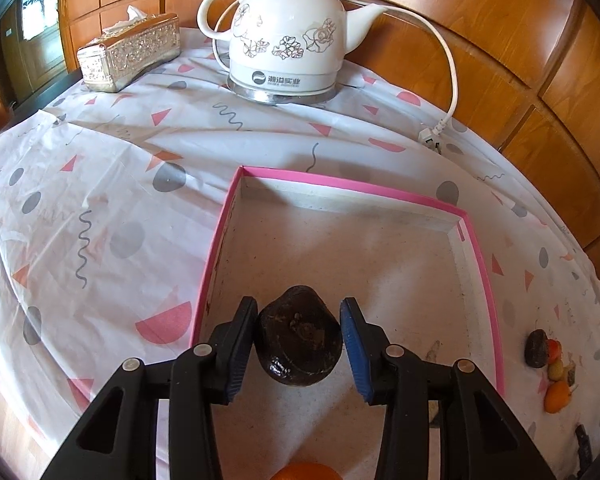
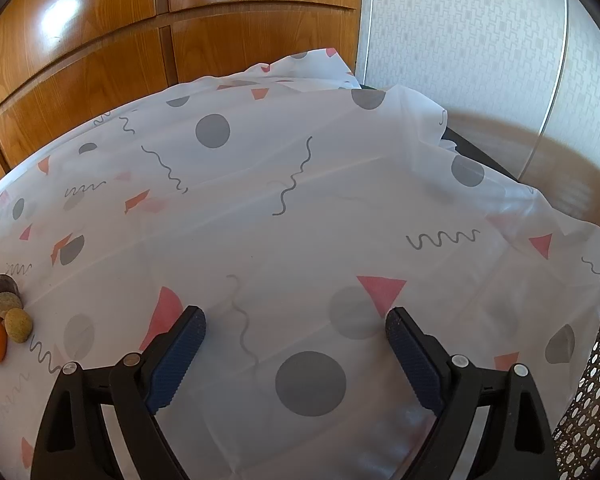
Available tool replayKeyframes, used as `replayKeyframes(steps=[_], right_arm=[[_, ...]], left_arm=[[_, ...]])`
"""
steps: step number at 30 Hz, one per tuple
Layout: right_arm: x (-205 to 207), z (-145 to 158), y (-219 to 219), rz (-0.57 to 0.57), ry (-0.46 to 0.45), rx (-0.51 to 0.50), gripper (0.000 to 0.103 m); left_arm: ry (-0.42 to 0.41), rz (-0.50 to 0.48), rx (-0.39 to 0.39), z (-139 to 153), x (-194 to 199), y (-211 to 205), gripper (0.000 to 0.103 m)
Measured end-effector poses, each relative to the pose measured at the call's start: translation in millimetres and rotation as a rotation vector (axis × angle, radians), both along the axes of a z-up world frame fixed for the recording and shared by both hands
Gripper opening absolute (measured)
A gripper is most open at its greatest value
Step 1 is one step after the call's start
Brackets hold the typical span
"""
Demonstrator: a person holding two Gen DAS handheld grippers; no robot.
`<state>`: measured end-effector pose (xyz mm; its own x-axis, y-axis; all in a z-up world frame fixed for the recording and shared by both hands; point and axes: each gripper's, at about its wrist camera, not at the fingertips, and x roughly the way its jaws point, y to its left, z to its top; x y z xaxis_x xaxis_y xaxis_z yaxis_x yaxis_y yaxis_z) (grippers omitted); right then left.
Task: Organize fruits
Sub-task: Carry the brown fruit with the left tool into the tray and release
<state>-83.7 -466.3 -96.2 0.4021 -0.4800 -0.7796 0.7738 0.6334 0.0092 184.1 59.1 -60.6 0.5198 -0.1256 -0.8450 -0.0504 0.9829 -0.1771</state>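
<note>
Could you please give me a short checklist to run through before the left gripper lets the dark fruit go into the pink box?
1. Dark fruit between the left gripper pads: ok; a sliver of gap shows at the right pad, so whether both still press, cannot tell.
2. Fruit above the pink-rimmed box, inside its rim: ok.
3. Box floor ahead of the fruit bare: ok; an orange fruit shows at the bottom edge, whether it lies in the box, cannot tell.
4. Right gripper open, holding nothing, over the tablecloth: ok.
5. Remaining fruits still outside the box on the cloth: not ok, task unfinished.
</note>
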Motion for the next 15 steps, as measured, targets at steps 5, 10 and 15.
replayKeyframes(steps=[5, 10, 15], right_arm=[[0, 0, 0, 0.000, 0.001, -0.001, 0.093], [0, 0, 0, 0.000, 0.003, 0.001, 0.093], [-1, 2, -1, 0.007, 0.007, 0.007, 0.093]], left_arm=[[-0.051, 0.011, 0.015, 13, -16, -1, 0.060], [-0.115, -0.002, 0.018, 31, -45, -3, 0.060], [-0.154, -0.036, 0.026, 41, -78, -7, 0.064]])
